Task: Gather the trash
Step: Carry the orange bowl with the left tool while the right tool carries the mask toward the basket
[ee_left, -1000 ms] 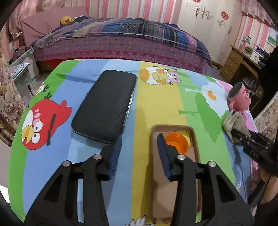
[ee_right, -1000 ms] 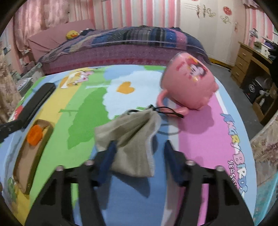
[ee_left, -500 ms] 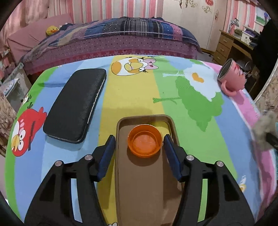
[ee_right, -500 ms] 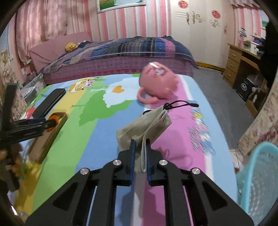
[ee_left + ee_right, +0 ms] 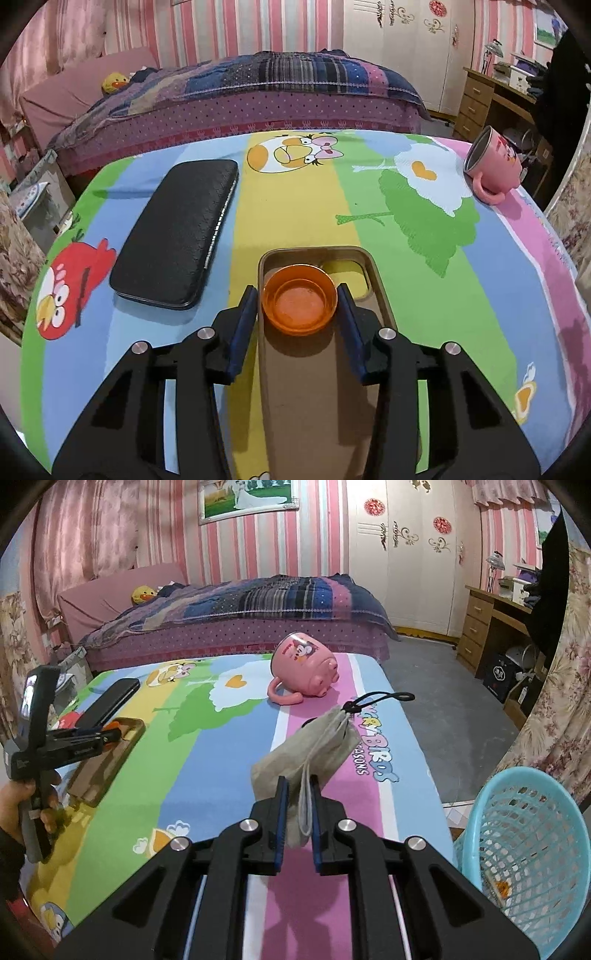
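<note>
Right claw (image 5: 297, 808) clamped on grey face mask (image 5: 306, 749) beside blue basket (image 5: 524, 849), left claw (image 5: 297, 314) just closing, pads flanking orange cap (image 5: 300, 304) on brown tray (image 5: 376, 280), contact unclear

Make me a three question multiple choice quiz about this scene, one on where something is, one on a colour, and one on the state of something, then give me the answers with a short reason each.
1. Where does the orange cap sit?
A. On the brown tray
B. Inside the pink mug
C. On the black case

2. What colour is the basket beside the table?
A. Red
B. Light blue
C. Black

3. How does the pink mug lie?
A. Upright
B. Upside down on its rim
C. On its side

Answers:
1. A: the cap rests on the tray, between the fingers of the left gripper.
2. B: its mesh wall is light blue in the right wrist view.
3. C: its open mouth faces sideways and its handle touches the cloth.
</note>
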{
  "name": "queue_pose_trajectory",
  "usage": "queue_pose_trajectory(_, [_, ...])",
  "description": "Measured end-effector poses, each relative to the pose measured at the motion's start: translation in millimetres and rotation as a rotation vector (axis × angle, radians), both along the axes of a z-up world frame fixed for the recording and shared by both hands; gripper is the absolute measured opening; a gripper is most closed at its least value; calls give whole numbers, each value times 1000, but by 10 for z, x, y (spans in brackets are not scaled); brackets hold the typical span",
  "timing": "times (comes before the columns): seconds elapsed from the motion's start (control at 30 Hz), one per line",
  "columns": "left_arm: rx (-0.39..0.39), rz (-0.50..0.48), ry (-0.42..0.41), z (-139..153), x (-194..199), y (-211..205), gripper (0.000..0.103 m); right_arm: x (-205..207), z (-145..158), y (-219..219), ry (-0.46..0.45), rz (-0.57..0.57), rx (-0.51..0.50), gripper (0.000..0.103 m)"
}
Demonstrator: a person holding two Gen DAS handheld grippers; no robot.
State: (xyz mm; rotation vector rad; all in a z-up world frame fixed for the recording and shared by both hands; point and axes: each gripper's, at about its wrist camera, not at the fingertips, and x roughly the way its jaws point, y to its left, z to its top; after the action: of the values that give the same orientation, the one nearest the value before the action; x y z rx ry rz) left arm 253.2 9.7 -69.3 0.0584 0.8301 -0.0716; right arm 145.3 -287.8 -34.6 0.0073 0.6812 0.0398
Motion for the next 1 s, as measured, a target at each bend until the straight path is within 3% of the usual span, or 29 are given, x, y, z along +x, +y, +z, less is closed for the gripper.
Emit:
queue_pose_trajectory(0.3, [37,-45,-14,-11,-106,-28,44,20,23,-87,-24,-5,3,11])
queue_pose_trajectory(0.53, [7,-106,-19,-2,-163,-117,44,2,57,-124,-35,-9,14,11])
queue_pose_trajectory(0.63, [35,-107,-15,-24,-155,-165,44,2,55,-126,-33,-7,18,11])
queue_pose_trajectory(1.0, [2,-57,12,-59,-82,-55,46,14,38,-119,-23,3,27,11])
